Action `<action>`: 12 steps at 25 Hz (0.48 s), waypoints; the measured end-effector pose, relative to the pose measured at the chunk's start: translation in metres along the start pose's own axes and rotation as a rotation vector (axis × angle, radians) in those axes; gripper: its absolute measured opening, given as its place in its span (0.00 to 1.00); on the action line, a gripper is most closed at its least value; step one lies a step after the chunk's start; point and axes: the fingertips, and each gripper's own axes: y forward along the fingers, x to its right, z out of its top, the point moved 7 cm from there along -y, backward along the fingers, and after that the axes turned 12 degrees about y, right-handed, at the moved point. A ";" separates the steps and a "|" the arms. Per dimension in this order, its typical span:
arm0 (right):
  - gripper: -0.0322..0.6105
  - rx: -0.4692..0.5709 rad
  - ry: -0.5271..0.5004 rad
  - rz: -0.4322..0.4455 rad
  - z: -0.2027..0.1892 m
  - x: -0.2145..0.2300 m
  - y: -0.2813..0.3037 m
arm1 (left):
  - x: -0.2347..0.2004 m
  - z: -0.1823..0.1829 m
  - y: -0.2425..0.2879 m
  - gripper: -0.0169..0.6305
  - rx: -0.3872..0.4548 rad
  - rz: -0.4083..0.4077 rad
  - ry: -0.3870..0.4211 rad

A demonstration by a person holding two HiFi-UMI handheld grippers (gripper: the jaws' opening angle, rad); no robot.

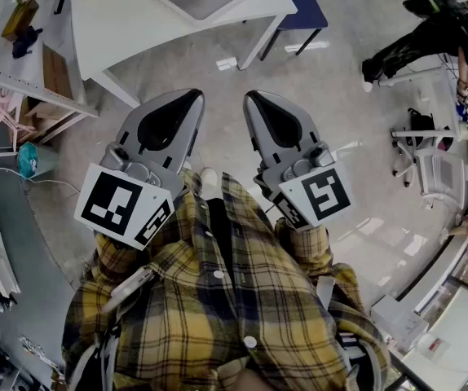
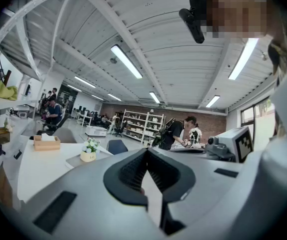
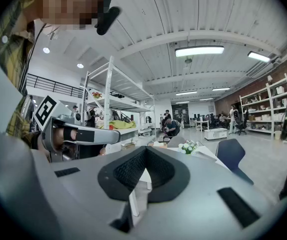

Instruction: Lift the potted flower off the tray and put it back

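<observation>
Both tongs closed, nothing between them. Left tongs (image 1: 190,96) and right tongs (image 1: 254,98) are held level against the person's chest, side by side, well short of the bench (image 1: 136,19).

Potted flower (image 2: 88,152) sits upright on the grey tray (image 2: 74,160) on the far part of the bench, with floor between it and the tongs. Head view only catches its rim at the top edge. The right gripper view shows it too (image 3: 187,147), small and far off. Task not started by the look of it.

Looks: small squat pot in cream/yellow, with a low clump of white blooms and some green on top. Too far away to tell real from fake.

Handling (my read):
- Light, one pair of tongs should do.
- Pot wall looks stiff and smooth, probably glazed, so could slip. Needs a firm squeeze.
- Blooms are soft and crushable, so don't grab there.
- Take it across the pot body, about mid-height, below the foliage.
- Keep it upright and lift straight off the tray.
- The tray is flat and low-rimmed, so it should clear easily. Set the pot down flat.
</observation>
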 end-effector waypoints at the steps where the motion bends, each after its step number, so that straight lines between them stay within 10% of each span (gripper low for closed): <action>1: 0.05 0.001 0.000 0.000 0.000 0.003 0.000 | 0.001 0.000 0.003 0.04 -0.001 0.000 0.001; 12: 0.05 0.023 0.015 -0.017 -0.004 0.023 -0.030 | 0.024 -0.004 0.012 0.04 -0.004 0.011 0.009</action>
